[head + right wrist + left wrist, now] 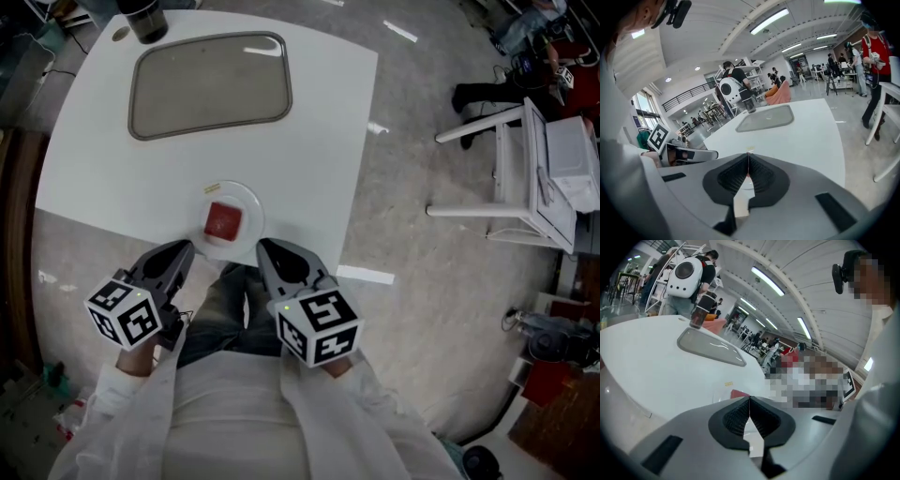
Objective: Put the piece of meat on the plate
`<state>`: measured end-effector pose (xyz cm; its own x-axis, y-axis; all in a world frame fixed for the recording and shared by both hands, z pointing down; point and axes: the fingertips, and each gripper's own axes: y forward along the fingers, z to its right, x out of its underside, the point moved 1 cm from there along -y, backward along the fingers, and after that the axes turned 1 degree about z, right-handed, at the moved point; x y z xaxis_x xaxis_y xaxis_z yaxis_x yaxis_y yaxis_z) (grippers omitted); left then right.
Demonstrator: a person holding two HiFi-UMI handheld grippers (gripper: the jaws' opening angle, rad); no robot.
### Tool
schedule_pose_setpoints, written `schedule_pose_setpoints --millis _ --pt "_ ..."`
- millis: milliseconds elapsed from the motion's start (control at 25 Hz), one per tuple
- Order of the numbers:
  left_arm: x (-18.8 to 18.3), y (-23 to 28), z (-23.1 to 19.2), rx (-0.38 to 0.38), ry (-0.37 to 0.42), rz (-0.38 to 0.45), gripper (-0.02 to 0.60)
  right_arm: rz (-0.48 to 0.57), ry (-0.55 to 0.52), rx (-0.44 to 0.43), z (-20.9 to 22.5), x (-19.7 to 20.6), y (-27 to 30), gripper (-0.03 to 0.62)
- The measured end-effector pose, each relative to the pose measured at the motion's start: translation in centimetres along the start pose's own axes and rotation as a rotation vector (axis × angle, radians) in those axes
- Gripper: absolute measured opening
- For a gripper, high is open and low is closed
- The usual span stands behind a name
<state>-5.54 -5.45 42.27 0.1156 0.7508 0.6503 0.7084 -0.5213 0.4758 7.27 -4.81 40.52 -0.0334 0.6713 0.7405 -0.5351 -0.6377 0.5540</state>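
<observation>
Meat (pixel 223 220): a red, roughly square block, seen lying on the plate (pixel 251 208); no clear long axis is shown.
Plate: small, white and round, set on the bench (pixel 319 141) close to its near edge.
Left gripper (pixel 186 247): jaws are pressed together tip to tip and nothing is held; it is kept low, just short of the plate's near-left rim.
Right gripper (pixel 264 246): jaws are likewise closed and nothing is gripped; it is kept just short of the plate's near-right rim.
Key relation: the meat lies ahead of both sets of jaws and between them, left jaws angled right toward it, right jaws angled left. Neither gripper is judged clearly nearer.
Task state: judged complete as things lie, since the meat is on the plate and touched by neither gripper.
Next move: if any is called for, only a retreat is suggested; no regrasp is needed.
Other things: a grey tray (pixel 211 84) is set further back on the bench, well apart from the plate; a dark cup (pixel 145 19) stands at the far corner.
Head view: the plate, the meat and both grippers are shown together, so the spacing is read here.
Left gripper view: only a red sliver of meat is glimpsed above the closed tips; the plate is mostly hidden by the gripper body.
Right gripper view: the closed jaw line is confirmed and the left gripper is seen alongside; the plate is masked by the jaws.
</observation>
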Motion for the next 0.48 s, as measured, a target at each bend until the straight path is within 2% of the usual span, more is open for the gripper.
schedule_pose_setpoints --millis 320,480 --pt "2.5 1.0 -0.9 -0.008 -0.112 -0.037 0.011 -0.083 0.017 -0.009 -0.2 2.4 2.0 0.015" --pt "3.3 1.3 -1.6 -0.022 -0.125 -0.051 0.011 -0.118 0.055 0.005 0.7 3.7 2.8 0.017"
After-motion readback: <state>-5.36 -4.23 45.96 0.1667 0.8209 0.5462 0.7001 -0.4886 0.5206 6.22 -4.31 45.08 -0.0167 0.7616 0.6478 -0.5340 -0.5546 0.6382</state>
